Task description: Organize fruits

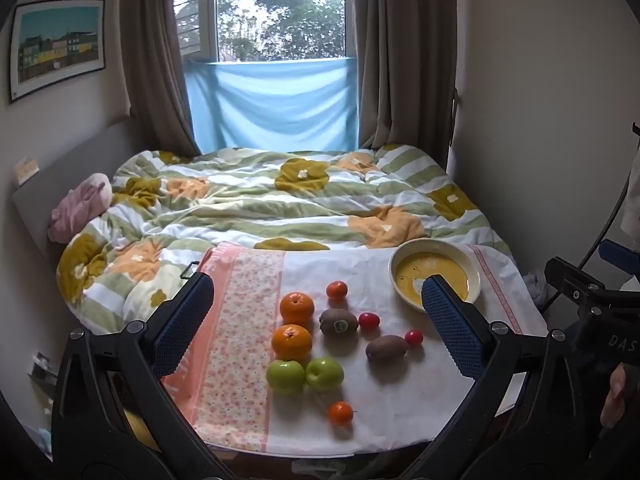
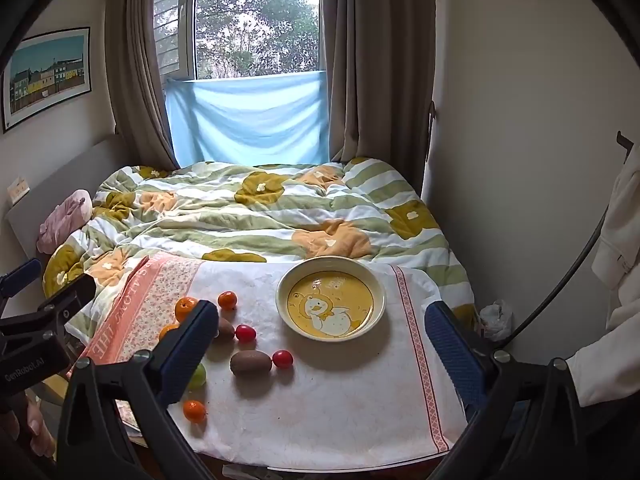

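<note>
Both grippers hang over the near edge of the cloth-covered table, tilted downward. The left gripper (image 1: 318, 320) has its blue-padded jaws spread as wide as they go, with nothing between the pads; the right gripper (image 2: 320, 344) is just as wide apart and just as empty.

Take the bowl (image 2: 380, 294) as the marker: a shallow cream dish with a yellow cartoon duck painted inside, sitting toward the far right of the white tablecloth (image 2: 340, 400). All the fruit lies to its left and nearer the grippers, none of it in the bowl. Closest to the bowl are two red cherry tomatoes, one (image 1: 368, 320) farther and one (image 1: 413, 337) nearer, each just beside a brown kiwi: the first kiwi (image 1: 338, 321) carries a small sticker, the second kiwi (image 1: 386, 347) lies nearer. Farther left of the bowl are two large oranges (image 1: 296, 307) set one behind the other, and a small mandarin (image 1: 336, 290) at the far end. Nearer than the oranges, two green apples (image 1: 324, 374) sit touching side by side. A second small mandarin (image 1: 340, 413) lies alone nearest the table's front edge.

Beyond the table spreads a rumpled flowered quilt (image 1: 260, 200), and behind it a window (image 1: 280, 8) between brown curtains.
</note>
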{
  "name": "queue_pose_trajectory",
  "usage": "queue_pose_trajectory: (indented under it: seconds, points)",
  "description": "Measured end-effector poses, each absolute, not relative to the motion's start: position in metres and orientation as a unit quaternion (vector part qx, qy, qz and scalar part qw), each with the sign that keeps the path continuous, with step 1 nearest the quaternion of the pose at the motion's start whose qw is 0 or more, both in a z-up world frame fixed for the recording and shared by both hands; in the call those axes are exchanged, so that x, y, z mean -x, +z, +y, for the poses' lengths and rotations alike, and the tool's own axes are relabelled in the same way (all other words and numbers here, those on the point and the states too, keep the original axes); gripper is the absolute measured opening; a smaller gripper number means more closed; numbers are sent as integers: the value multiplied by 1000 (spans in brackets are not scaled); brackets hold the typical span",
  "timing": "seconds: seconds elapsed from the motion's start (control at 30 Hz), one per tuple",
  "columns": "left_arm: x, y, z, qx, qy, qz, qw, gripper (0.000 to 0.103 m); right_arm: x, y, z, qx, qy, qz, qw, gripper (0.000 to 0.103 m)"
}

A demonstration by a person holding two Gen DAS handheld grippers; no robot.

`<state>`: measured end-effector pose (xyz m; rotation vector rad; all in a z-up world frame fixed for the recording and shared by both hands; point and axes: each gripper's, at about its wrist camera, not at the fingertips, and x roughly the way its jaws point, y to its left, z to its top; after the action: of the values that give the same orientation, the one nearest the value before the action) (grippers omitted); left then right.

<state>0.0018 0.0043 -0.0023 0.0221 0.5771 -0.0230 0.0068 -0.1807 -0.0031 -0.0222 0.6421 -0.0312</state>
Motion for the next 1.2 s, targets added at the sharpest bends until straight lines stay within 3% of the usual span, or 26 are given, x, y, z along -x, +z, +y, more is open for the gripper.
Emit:
queue_pose_trajectory:
  seconds: [1.2]
  points:
    - [5,2,6,-15,-9,280,960,103,-4,-3,-182,6,-12,311,950,103]
